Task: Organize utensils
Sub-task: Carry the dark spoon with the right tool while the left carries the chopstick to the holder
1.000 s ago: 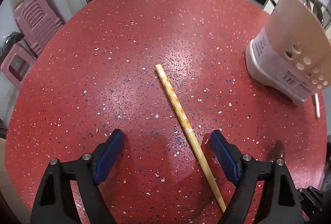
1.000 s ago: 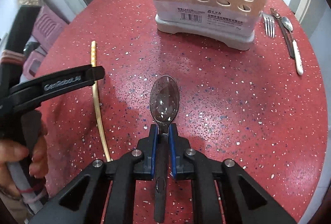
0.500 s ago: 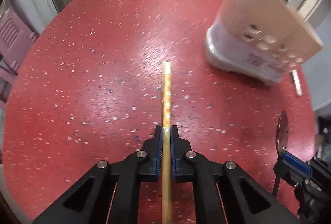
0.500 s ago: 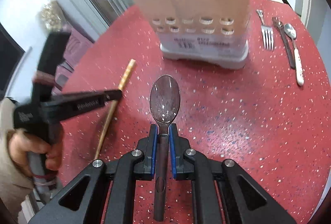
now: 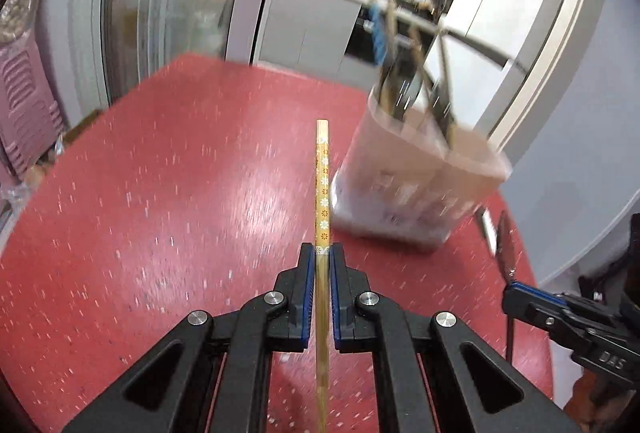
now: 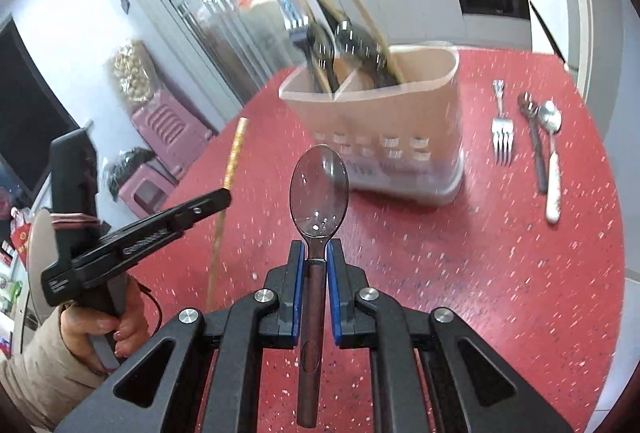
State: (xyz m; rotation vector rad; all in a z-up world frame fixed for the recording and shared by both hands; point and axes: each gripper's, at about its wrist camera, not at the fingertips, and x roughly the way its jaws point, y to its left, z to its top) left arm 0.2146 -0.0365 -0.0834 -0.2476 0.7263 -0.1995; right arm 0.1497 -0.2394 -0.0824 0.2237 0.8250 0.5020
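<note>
My left gripper is shut on a yellow flower-patterned chopstick, held above the red speckled table and pointing toward the beige utensil holder. My right gripper is shut on the dark handle of a clear-bowled spoon, also raised off the table. The utensil holder stands just beyond the spoon and holds several utensils and chopsticks. In the right wrist view the left gripper and its chopstick appear at the left, held by a person's hand.
A fork, a dark-handled utensil and a white-handled spoon lie on the table right of the holder. Pink plastic stools stand beyond the table's left edge. Kitchen counters and glass doors fill the background.
The left gripper closed on the chopstick and lifted it off the table, turning toward the holder. The right gripper rose with the spoon and both views now tilt up toward the holder's top.
</note>
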